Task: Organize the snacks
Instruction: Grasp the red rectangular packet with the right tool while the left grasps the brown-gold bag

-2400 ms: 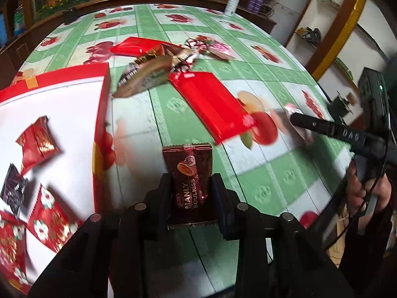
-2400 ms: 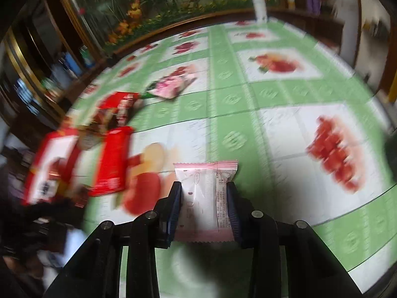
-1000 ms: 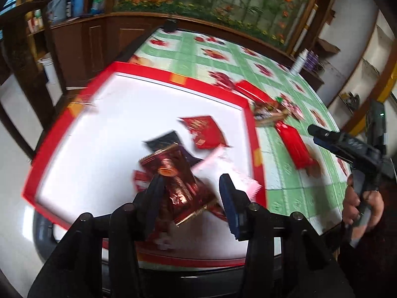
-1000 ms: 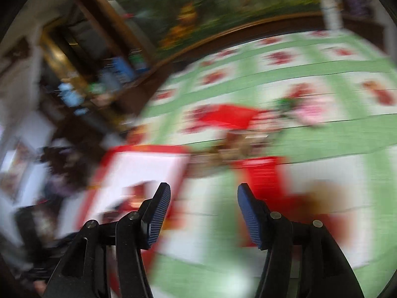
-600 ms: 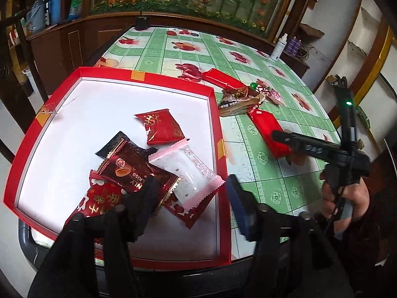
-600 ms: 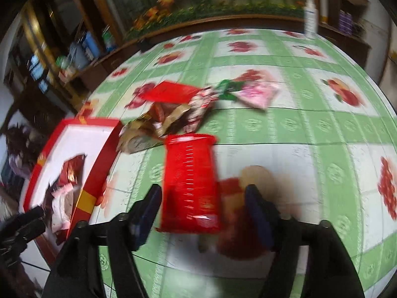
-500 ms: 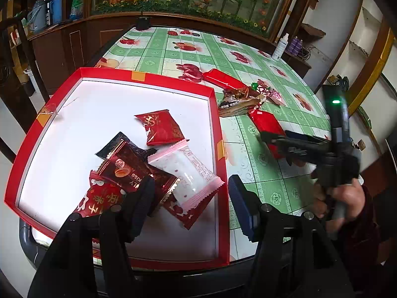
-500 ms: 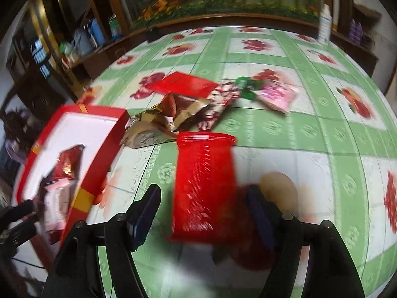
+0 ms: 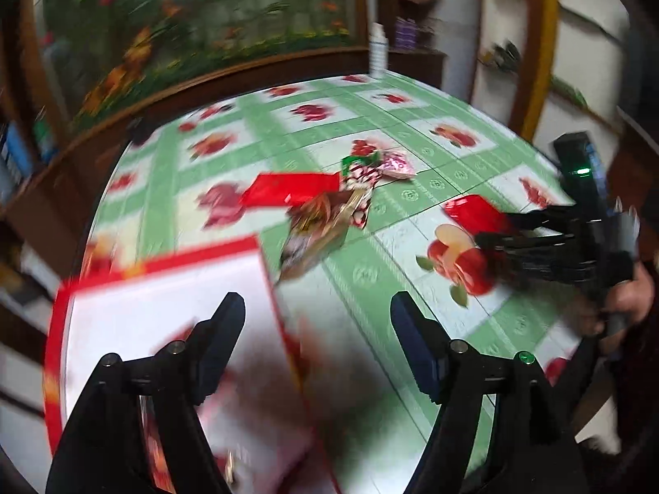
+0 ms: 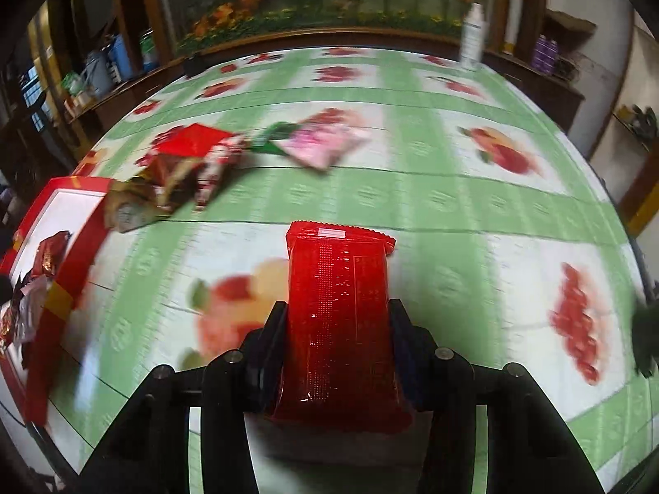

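My right gripper [image 10: 335,354], jaws just closed, pinches the red packet [image 10: 338,308], long axis pointing away; the tray [image 10: 66,284] lies left. My left gripper [image 9: 317,325] spreads empty.

The worktop [image 10: 432,189] wears a green-and-white checked cloth printed with red fruit. A plain red packet [image 10: 337,308] (fine pale print on it) sits between black tongs [image 10: 335,329]; the tray [image 10: 70,271] is red-rimmed, white inside.
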The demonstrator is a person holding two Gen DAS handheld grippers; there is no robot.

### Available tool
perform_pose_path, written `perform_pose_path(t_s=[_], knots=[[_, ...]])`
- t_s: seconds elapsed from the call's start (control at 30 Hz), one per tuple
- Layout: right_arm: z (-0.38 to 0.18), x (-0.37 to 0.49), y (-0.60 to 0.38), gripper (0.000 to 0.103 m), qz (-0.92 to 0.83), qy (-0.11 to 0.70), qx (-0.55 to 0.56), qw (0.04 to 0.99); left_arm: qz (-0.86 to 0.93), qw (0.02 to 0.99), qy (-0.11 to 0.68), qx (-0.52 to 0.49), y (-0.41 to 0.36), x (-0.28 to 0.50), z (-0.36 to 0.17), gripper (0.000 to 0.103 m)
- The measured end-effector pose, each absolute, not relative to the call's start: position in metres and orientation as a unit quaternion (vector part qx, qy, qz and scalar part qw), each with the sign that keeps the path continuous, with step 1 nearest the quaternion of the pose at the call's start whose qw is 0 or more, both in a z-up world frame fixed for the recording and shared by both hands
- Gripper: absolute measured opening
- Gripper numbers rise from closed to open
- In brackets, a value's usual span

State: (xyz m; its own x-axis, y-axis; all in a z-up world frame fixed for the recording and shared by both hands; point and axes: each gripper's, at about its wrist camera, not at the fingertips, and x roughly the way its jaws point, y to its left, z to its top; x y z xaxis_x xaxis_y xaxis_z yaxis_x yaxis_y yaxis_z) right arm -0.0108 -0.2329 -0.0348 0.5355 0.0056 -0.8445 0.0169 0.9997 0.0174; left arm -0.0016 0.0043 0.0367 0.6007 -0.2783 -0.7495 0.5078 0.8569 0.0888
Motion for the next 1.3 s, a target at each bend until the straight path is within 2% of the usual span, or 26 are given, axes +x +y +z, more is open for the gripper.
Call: perform_pose_path(t_s=[0.47,0.53,0.6,0.63,0.73,0.93,1.1,1.3], knots=[[-0.032,-0.023,-0.261,0.053,0.009,0.471,0.048,0.881,-0.276,0.825,0.412,0.272,-0.053,0.066,-0.001,0.071],[-0.032,-0.023,-0.264,0.053,0.013,0.469,0.057,0.881,-0.271,0.813,0.430,0.284,-0.058,0.070,-0.012,0.052],[-0.032,-0.023,-0.263,0.053,0.013,0.469,0.058,0.881,-0.255,0.815,0.432,0.289,-0.060,0.074,-0.019,0.045],[-0.032,-0.023,-0.263,0.053,0.014,0.469,0.058,0.881,-0.256,0.818,0.426,0.289,-0.061,0.073,-0.018,0.035],[-0.031,-0.023,-0.264,0.053,0.014,0.468,0.061,0.881,-0.274,0.822,0.429,0.254,-0.059,0.064,-0.012,0.029],[-0.032,-0.023,-0.263,0.053,0.009,0.470,0.054,0.881,-0.250,0.829,0.411,0.284,-0.079,-0.003,-0.013,0.029],[-0.032,-0.022,-0.256,0.053,-0.006,0.473,0.036,0.880,-0.299,0.827,0.426,0.214,-0.076,-0.058,-0.004,0.029],[-0.033,-0.023,-0.248,0.050,-0.019,0.474,0.020,0.880,-0.306,0.827,0.456,0.123,-0.050,-0.065,0.001,0.029]])
